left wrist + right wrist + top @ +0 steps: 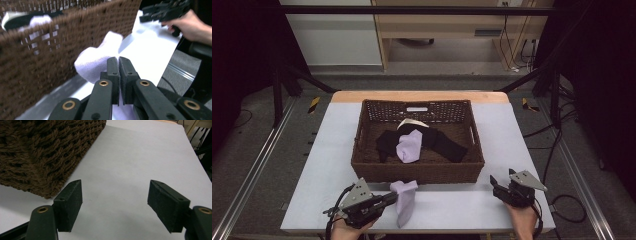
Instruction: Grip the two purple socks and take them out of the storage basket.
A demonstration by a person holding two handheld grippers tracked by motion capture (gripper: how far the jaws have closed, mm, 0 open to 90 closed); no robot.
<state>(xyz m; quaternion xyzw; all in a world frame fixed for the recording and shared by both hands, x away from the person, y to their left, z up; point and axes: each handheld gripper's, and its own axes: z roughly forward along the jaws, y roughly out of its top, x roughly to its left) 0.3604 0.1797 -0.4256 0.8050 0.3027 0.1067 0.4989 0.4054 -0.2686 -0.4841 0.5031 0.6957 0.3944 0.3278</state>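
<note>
— Where's the sock?
— My left tongs grip the lilac sock, draped on the counter just near of the basket.
— The right?
— Right tongs gape, holding nothing.

I log: brown wicker basket at frame centre, holding black garment, lilac sock; grey-white bench beneath.

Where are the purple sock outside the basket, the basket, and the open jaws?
purple sock (404, 202), high view, middle of its hanging length.
basket (417, 172), high view, front wall.
right gripper (116, 206), right gripper view, midway between its open jaws.
</note>
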